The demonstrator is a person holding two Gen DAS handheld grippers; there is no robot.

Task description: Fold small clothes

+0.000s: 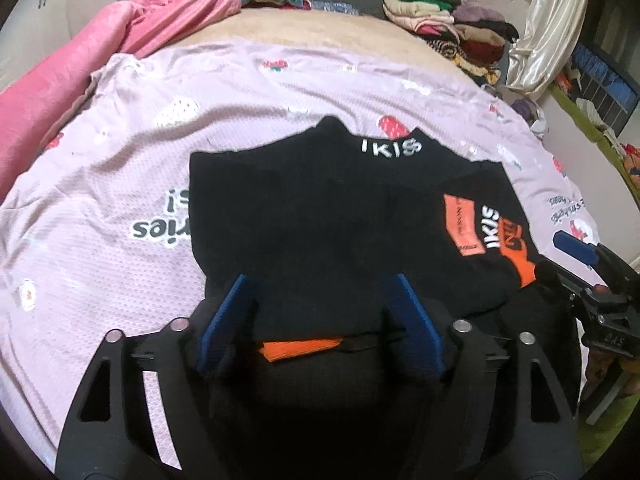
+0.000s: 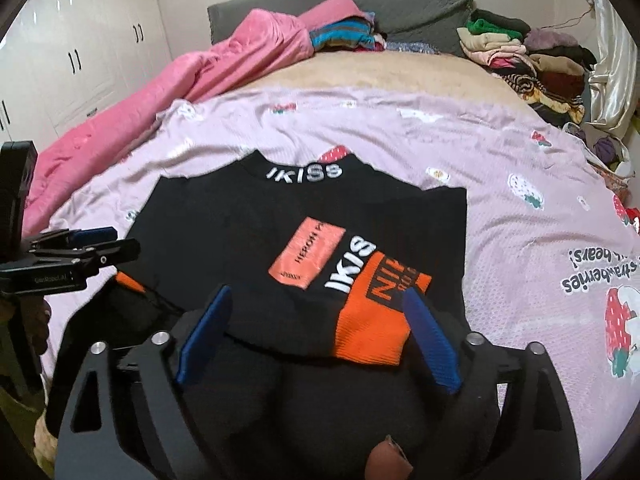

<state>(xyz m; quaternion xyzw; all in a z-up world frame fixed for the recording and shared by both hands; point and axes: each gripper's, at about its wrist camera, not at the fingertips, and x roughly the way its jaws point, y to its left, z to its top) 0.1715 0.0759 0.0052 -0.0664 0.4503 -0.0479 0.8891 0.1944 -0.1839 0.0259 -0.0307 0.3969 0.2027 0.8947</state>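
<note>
A black top (image 1: pixel 320 208) with white "IKISS" lettering and orange patches lies on the pink strawberry sheet (image 1: pixel 100 208), collar away from me, both sides folded in. It also shows in the right wrist view (image 2: pixel 280 240), with an orange cuff (image 2: pixel 372 332) lying on its near part. My left gripper (image 1: pixel 320 316) is open over the top's near left hem, blue fingers (image 1: pixel 224 328) spread, holding nothing. My right gripper (image 2: pixel 316 336) is open over the near right part, astride the orange cuff. Each gripper shows in the other's view: the right (image 1: pixel 576 248), the left (image 2: pixel 88 240).
A rumpled pink blanket (image 2: pixel 180 80) lies at the far left of the bed. Piles of folded clothes (image 2: pixel 532 56) sit at the far right beside a grey headboard (image 2: pixel 400 12). White wardrobes (image 2: pixel 80 40) stand to the left. A cream curtain (image 1: pixel 552 28) hangs at right.
</note>
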